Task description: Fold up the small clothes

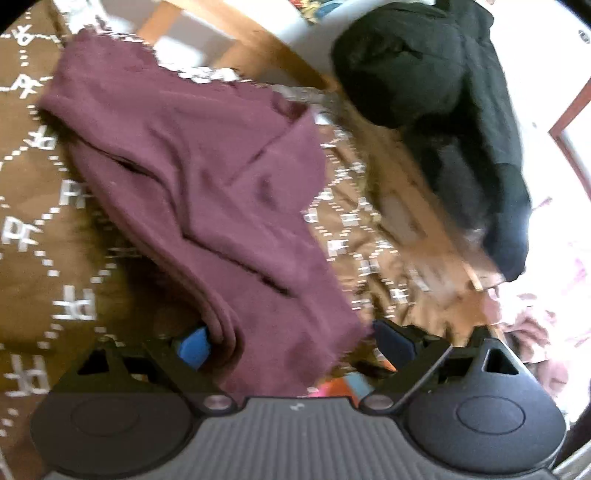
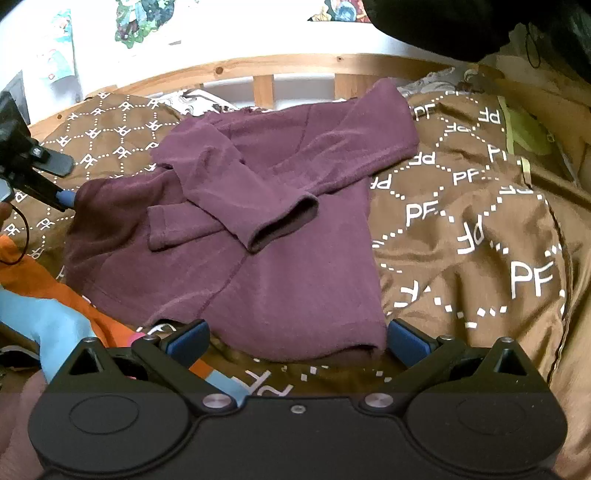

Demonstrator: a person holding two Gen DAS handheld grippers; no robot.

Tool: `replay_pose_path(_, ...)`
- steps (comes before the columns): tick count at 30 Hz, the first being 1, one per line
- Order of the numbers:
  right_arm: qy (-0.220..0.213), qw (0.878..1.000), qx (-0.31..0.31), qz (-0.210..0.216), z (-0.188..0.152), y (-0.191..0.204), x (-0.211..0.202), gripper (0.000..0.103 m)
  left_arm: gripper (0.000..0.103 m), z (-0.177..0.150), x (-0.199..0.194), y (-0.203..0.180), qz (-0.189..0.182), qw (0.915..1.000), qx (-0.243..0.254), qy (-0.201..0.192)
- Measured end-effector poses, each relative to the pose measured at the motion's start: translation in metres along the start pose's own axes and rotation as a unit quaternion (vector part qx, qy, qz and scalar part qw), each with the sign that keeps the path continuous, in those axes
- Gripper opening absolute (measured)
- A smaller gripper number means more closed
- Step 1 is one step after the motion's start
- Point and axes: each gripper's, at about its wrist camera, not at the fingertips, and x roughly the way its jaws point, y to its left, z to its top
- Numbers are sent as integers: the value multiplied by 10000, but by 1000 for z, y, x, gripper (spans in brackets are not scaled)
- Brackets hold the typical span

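A maroon top (image 2: 258, 229) lies spread on a bed, on a brown cover (image 2: 480, 229) printed with white dotted diamonds and the letters "PF". Both sleeves are folded in across the body, one cuff (image 2: 284, 225) lying open on top.

The right hand-held gripper (image 2: 295, 341) hovers at the near hem of the top with its blue-padded jaws spread wide, one on either side of the hem corner, gripping nothing.

The left hand-held gripper (image 1: 291, 345) is at the top's left edge. In its own view the jaws stand wide apart with folded maroon cloth lying between them, against the left pad (image 1: 194, 347); the right pad is clear of it. That view is badly motion-blurred, so whether the cloth is pinched cannot be told. In the right wrist view this gripper (image 2: 62, 197) shows at the far left, a blue tip touching the fabric.

Orange and light blue cloth (image 2: 55, 302) lies at the near left, partly cut off. A black garment (image 1: 443, 110) hangs at the far right. A wooden rail (image 2: 258, 70) runs behind the bed, with blurred colourful pictures (image 2: 140, 18) on the wall.
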Motion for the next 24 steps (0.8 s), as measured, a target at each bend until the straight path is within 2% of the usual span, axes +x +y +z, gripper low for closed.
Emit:
replay_pose_path(5,-98,9999,-104,-33,1,4,-7,102,95,5,-6,-17,-446,9987,-150,-200)
replay_pose_path(10,-130,9992,-360,-120,0,9,-9,102,95,7,-24,-24,-402,9983,-173,-387)
replay_pose_path(18,60,9947,-1012,-170,-5,25,-4,102,97,-22,-70,-1,262,9951,-684,-664)
replay_pose_path(22,133,9914,-1286,-193,-8,31,0,102,99,-35,-85,5,1288,9871,-530,-793)
replay_pose_path(24,175,9893,-1428,-257,-9,34,3,102,99,-35,-84,5,1660,9826,-339,-759)
